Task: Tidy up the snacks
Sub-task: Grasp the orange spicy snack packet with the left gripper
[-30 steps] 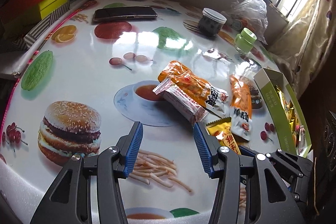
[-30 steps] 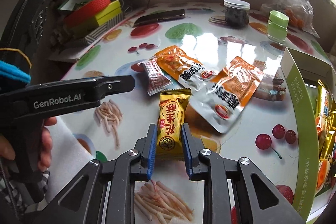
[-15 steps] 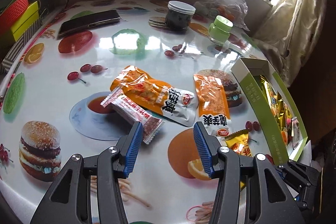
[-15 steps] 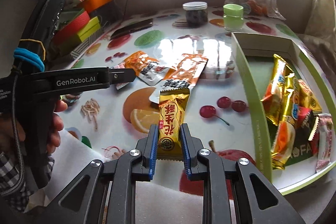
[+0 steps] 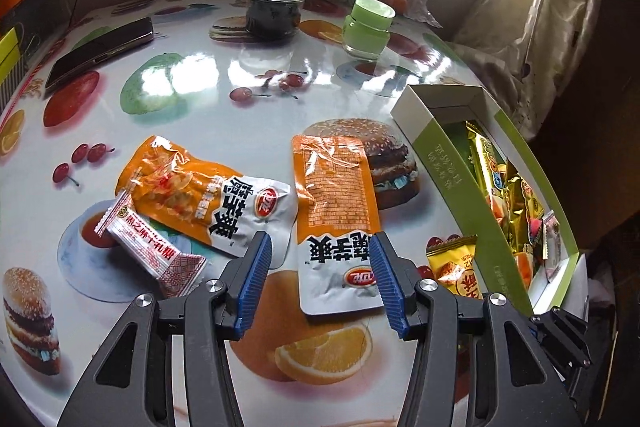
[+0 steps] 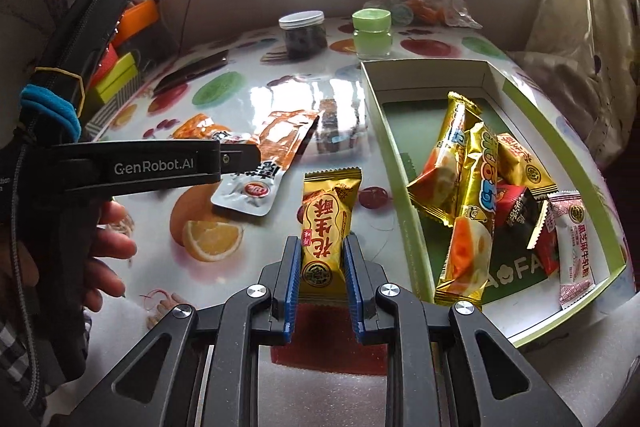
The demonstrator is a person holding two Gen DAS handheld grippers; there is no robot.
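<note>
**A:** Right wrist view shows your right gripper (image 6: 320, 277) with its fingers clamped on the lower end of the yellow peanut-crisp packet (image 6: 326, 227). The packet stands clear of the table (image 6: 280, 95), just left of the green box (image 6: 404, 195) where other snacks already lie.

**B:** How will it handle?

**A:** Light and crinkly, I'd judge, with a brittle bar inside. You hold it across its narrow width near the bottom seam, which looks sound; squeeze no harder, or the crisp may crack.

**B:** And my left?

**A:** Your left gripper (image 5: 320, 277) hovers over the upright orange-and-white pouch (image 5: 336, 223). Its fingers are opening, standing either side of the pouch's white lower end without pressing it.

**B:** Where should you take that one?

**A:** It's a flat, soft, glossy foil pouch, likely slippery. Pinch across the white end, with the fingers down close to the table so the edge cannot slide out.
</note>
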